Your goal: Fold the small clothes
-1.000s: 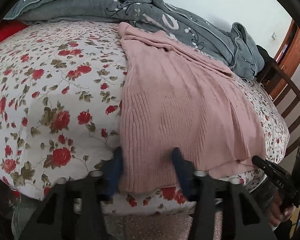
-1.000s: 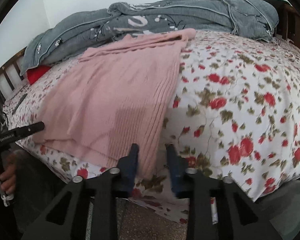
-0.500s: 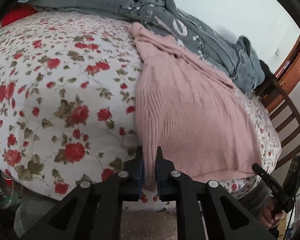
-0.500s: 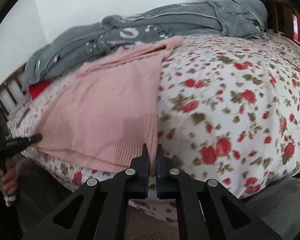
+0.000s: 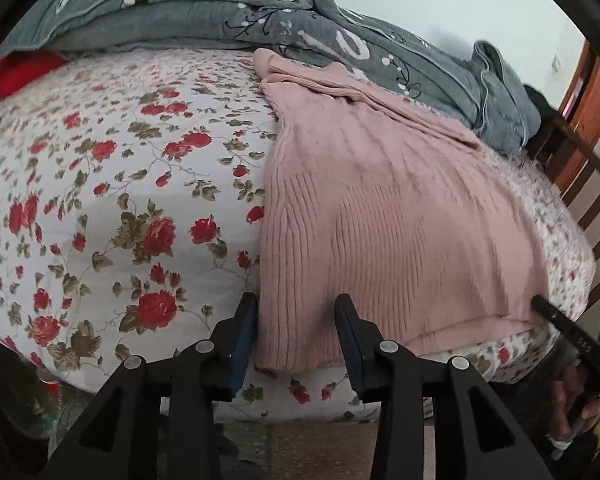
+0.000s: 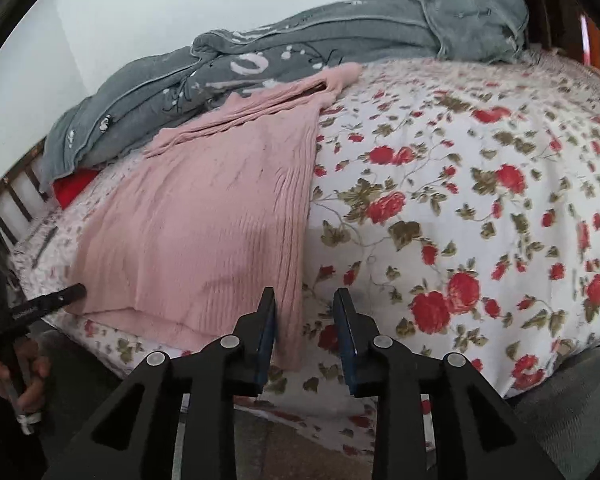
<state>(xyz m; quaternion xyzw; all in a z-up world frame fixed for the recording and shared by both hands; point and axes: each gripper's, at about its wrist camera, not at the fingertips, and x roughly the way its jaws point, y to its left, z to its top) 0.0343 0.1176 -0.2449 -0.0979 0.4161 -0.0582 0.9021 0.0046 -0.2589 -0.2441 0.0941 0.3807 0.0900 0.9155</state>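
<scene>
A pink ribbed knit garment lies flat on the flowered bed sheet, its hem hanging over the near edge. It also shows in the right wrist view. My left gripper is open, its jaws either side of the hem's left corner. My right gripper is open, its jaws either side of the hem's right corner. Each gripper's tip shows in the other view, at the far hem corner.
A grey quilt is bunched along the back of the bed by the wall. A red cloth lies at the far left. A wooden chair stands at the right of the bed. The floor lies below the bed edge.
Both grippers were shut on the hem corners half a second ago and have now opened. The garment's hem lies back on the bed edge.
</scene>
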